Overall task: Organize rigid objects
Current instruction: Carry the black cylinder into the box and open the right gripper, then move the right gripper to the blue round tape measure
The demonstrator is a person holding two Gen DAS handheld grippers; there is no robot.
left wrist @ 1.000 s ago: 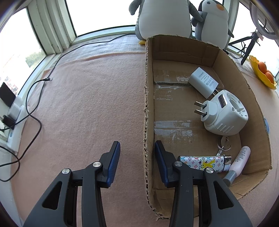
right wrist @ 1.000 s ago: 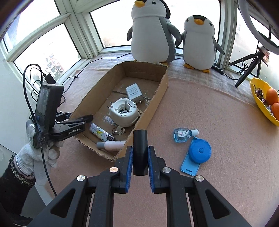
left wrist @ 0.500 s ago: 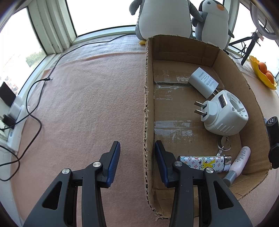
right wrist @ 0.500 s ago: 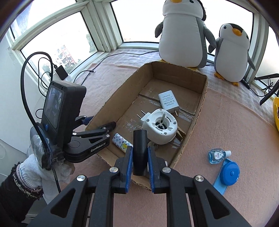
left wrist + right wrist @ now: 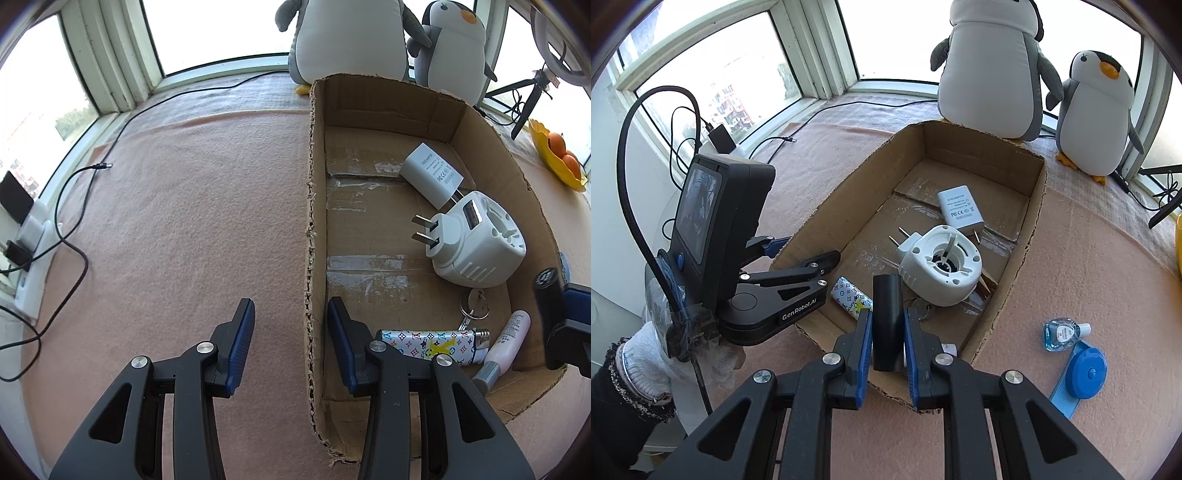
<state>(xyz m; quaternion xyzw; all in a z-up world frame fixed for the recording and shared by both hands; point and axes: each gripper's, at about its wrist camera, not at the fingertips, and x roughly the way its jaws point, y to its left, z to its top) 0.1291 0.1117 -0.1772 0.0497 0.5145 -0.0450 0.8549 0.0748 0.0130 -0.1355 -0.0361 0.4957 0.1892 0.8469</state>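
An open cardboard box (image 5: 314, 184) lies on the pink blanket. It holds a white charger (image 5: 430, 173), a white travel adapter (image 5: 476, 243), keys (image 5: 474, 302), a patterned lighter (image 5: 432, 345) and a pink tube (image 5: 508, 339). My left gripper (image 5: 290, 302) straddles the box's left wall, one finger inside and one outside, and the pads stand clear of the cardboard. Over the box's near end, my right gripper (image 5: 888, 312) grips a black cylinder (image 5: 886, 295), which tilts slightly between the pads. Its jaws are opening. The cylinder (image 5: 550, 317) also shows at the right edge of the left wrist view.
On the blanket right of the box lie a small eye-drop bottle (image 5: 1062, 334) and a blue tape measure (image 5: 1084, 373). Two plush penguins (image 5: 990, 70) stand behind the box. A yellow fruit bowl (image 5: 557, 158), a tripod (image 5: 528, 103) and loose cables (image 5: 74, 236) line the edges.
My right gripper has carried the black cylinder left, from over the blanket to above the box's near end, so it now shows in the left wrist view. My left gripper has not moved.
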